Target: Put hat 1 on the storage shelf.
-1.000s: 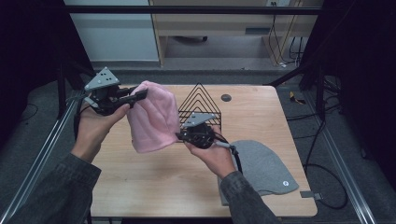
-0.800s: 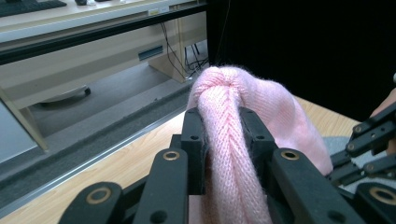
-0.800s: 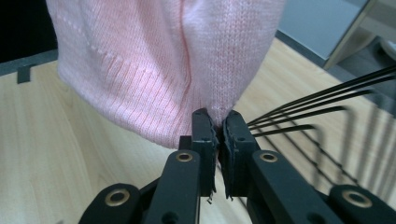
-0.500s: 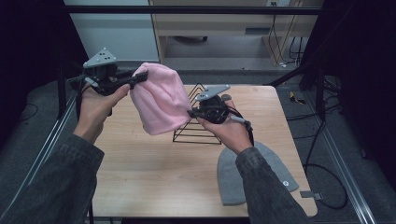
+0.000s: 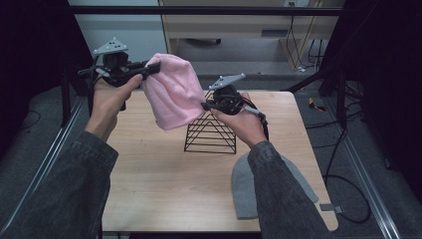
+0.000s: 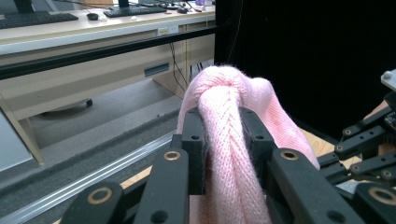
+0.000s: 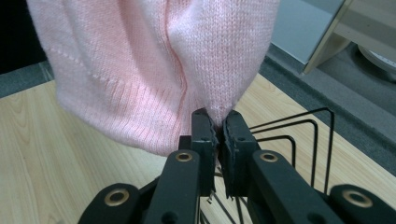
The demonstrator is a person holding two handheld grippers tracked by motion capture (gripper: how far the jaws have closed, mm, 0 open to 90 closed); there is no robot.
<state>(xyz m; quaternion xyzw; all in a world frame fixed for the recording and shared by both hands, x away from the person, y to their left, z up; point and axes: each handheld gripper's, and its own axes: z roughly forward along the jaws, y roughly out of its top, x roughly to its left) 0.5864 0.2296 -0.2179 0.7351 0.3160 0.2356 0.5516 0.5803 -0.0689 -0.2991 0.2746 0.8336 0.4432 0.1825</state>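
Left gripper [image 5: 152, 68] raised over the wooden table's [image 5: 149, 184] far left corner, jaws clamped on a thick bunched fold of the pink knitted beanie [image 5: 171, 92]; wrist bent, forearm in a grey denim sleeve [image 5: 74, 189] slanting up from the near left. Close up in the left gripper view: rolled knit [image 6: 224, 140] squeezed between both pads. Beanie hanging in the air, above the black wire triangular rack [image 5: 211, 134] standing mid-table. Right gripper [image 5: 205, 105] over the rack, jaws nearly together, pinching the beanie's hem [image 7: 217, 109], plain in the right gripper view. Grey knitted beanie [image 5: 246, 191] flat at the near right edge.
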